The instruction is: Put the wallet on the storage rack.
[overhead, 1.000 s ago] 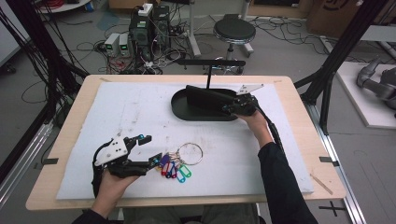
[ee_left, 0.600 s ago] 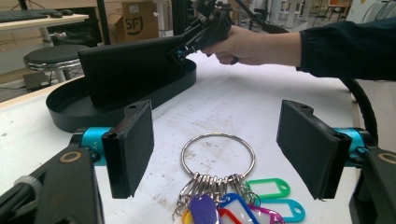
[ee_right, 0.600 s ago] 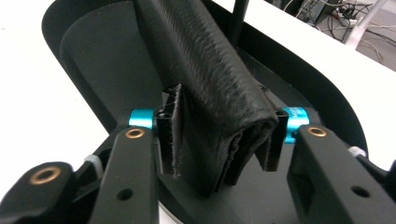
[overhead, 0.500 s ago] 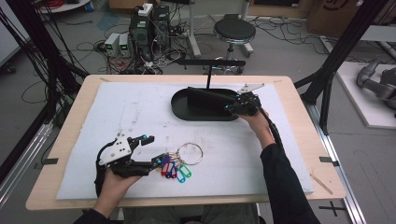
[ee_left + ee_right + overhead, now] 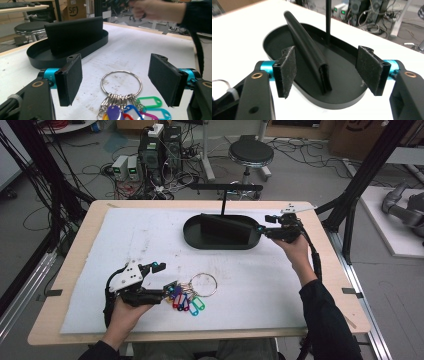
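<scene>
Right now my left gripper (image 5: 159, 281) sits at the lower left of the high view with its jaws spread wide and nothing between them. In the left gripper view the ring (image 5: 121, 83) lies flat on the mat (image 5: 150, 235) straight ahead, in the gap between my two pads, slightly toward the right one, so the keys' ring is just in front of the jaws and not yet inside them. The coloured tags (image 5: 186, 300) trail back from the ring toward me, bunched at the bottom of that view, so the bunch's long line runs roughly along my reach, ring end farthest out. I judge a short push forward would bring the pads either side of the ring. My right gripper (image 5: 270, 225) is at the upper right of the high view, also wide open and empty, hovering at the right end of the tray (image 5: 192, 234). In the right gripper view the upright slab (image 5: 307, 50) in the tray stands between the pads, running away from me toward the upper left, with a thin post (image 5: 328, 20) rising behind it. The keys lie well apart from that hand, so the left is plainly the nearer one for them.
</scene>
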A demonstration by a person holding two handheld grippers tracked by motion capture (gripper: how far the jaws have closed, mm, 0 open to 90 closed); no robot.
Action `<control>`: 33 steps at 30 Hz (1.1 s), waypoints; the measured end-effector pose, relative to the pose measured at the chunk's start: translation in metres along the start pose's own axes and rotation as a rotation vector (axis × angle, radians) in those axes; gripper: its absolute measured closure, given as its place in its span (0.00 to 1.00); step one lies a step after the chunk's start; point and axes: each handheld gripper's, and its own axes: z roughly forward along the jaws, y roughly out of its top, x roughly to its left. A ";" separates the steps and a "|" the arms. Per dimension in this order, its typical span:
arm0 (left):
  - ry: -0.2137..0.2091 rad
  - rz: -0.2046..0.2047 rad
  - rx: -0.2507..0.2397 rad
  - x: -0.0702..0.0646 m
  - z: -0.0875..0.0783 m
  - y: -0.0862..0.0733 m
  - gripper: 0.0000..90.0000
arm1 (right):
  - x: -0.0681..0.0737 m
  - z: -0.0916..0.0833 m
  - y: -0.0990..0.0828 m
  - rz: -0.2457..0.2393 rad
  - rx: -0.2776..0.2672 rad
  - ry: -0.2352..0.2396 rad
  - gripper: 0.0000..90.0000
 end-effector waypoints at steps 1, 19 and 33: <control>0.003 -0.006 -0.001 0.001 0.001 0.000 0.31 | 0.003 -0.007 0.000 -0.010 -0.025 -0.006 0.37; 0.064 0.004 0.011 0.015 -0.004 0.003 0.30 | 0.034 -0.092 -0.054 0.029 -0.184 -0.014 0.27; 0.087 0.004 -0.001 0.017 0.001 0.006 0.30 | 0.052 -0.102 -0.077 0.044 -0.201 -0.043 0.24</control>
